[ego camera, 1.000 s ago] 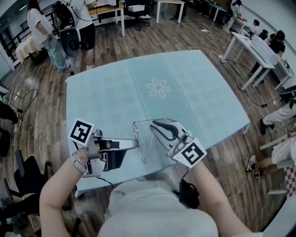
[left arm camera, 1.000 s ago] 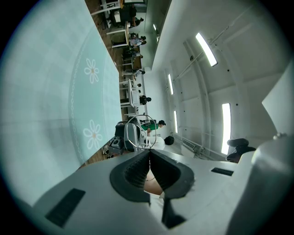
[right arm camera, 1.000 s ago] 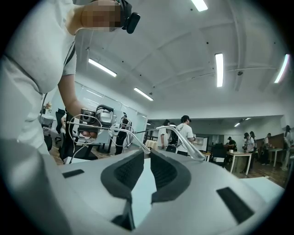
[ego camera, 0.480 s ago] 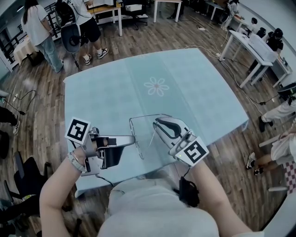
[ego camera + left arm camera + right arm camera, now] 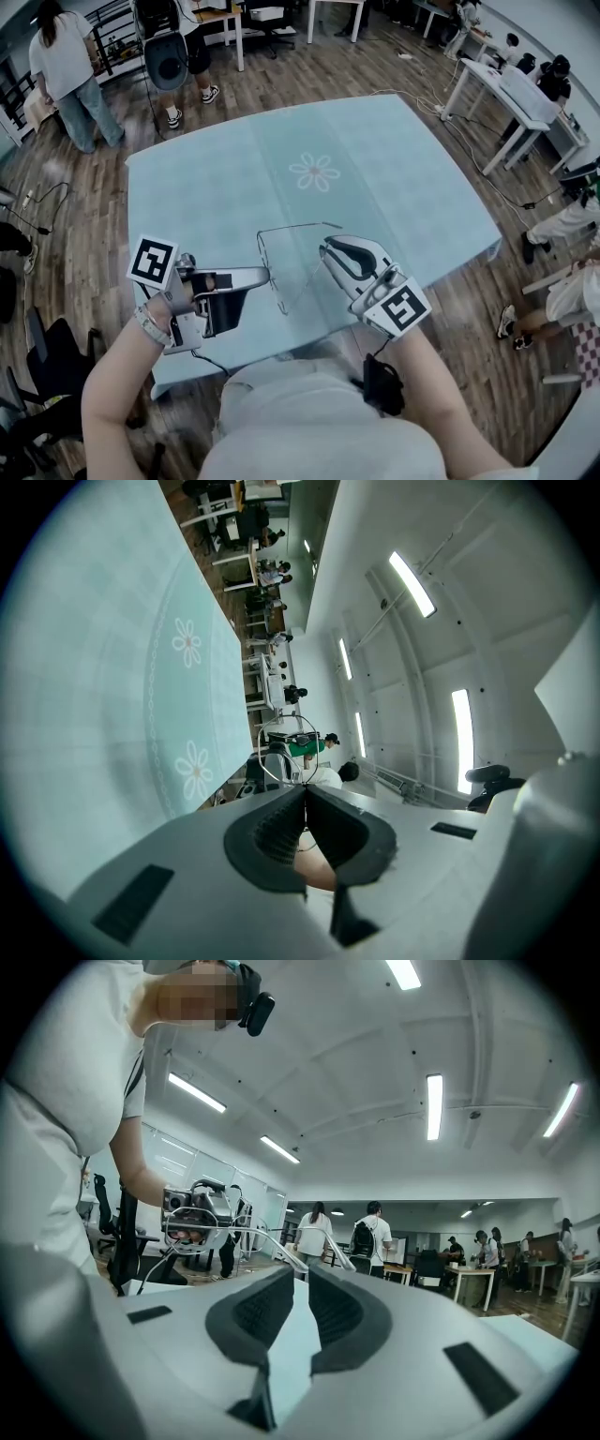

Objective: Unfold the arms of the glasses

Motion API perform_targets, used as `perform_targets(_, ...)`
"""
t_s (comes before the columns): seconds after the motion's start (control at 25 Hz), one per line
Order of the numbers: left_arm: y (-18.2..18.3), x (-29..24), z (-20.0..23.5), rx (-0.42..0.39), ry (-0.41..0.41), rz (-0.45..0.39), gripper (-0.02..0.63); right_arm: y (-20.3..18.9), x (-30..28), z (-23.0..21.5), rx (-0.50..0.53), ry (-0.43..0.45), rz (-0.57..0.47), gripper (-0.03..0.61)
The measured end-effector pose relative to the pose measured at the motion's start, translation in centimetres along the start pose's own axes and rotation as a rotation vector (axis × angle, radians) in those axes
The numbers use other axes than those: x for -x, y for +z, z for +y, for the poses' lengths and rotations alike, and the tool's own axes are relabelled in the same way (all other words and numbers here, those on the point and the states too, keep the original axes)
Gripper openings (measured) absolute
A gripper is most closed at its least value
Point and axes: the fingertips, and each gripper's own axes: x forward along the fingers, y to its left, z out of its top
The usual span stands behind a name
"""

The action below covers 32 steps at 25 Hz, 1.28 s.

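We hold the glasses (image 5: 246,1232) in the air between our two claws, low over the near part of the counter (image 5: 375,169). The left claw (image 5: 262,275) points level towards the right one, and its jaws are clenched on the thin wire frame. The lens loops stand just beyond its tips, as the left claw view shows.

The right claw (image 5: 325,246) faces back towards the left. Its jaws are drawn to a narrow slit, and the end of one arm is caught at their very tips. Behind the tips the teal cloth shows through the slit. From that grasp the arm runs out and away to the frame, at the left claw.

The counter's near edge lies just under and behind both claws, close to our body. Ahead of the claws the cloth runs bare out to a flower print (image 5: 316,172) and on to the far edge. That leaves wide room forward and to either side. The counter's right edge is well off to the right of the right claw, with wooden floor (image 5: 525,394) past it. The left edge lies beyond the left claw's marker cube. Other people (image 5: 64,80) and white desks (image 5: 511,98) stand well apart, beyond the counter's far corners.
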Motion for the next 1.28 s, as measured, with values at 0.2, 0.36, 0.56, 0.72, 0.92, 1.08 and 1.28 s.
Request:
perform_targets(0.2, 0.4, 0.4, 0.0, -0.013, 0.019, -0.033, 0.011, 0.4, 0.7, -0.3, 0.005, -0.014, -0.018, 0.043)
perform_targets(0.36, 0.9, 0.4, 0.2, -0.019, 0.032, -0.067, 0.011, 0.2, 1.4, -0.7, 0.002, -0.030, -0.013, 0.043)
perform_targets(0.56, 1.5, 0.5, 0.7, -0.015, 0.056, -0.123, 0.011, -0.3, 2.1, -1.0, -0.007, -0.040, -0.008, 0.043)
perform_targets(0.72, 2.1, 1.4, 0.5, -0.020, 0.061, -0.161, 0.011, -0.3, 2.1, -1.0, -0.013, -0.047, -0.004, 0.044)
perform_targets(0.92, 2.6, 2.2, 0.4, -0.025, 0.073, -0.200, 0.009, -0.1, 2.3, -0.8, -0.016, -0.058, 0.000, 0.044)
perform_targets(1.08, 2.8, 2.3, 0.7, -0.037, 0.079, -0.216, 0.011, -0.5, 2.5, -1.0, -0.015, -0.073, 0.014, 0.045)
perform_targets(1.28, 2.6, 2.1, 0.9, -0.033, 0.077, -0.215, 0.011, -0.6, 2.5, -1.1, -0.012, -0.084, 0.030, 0.046)
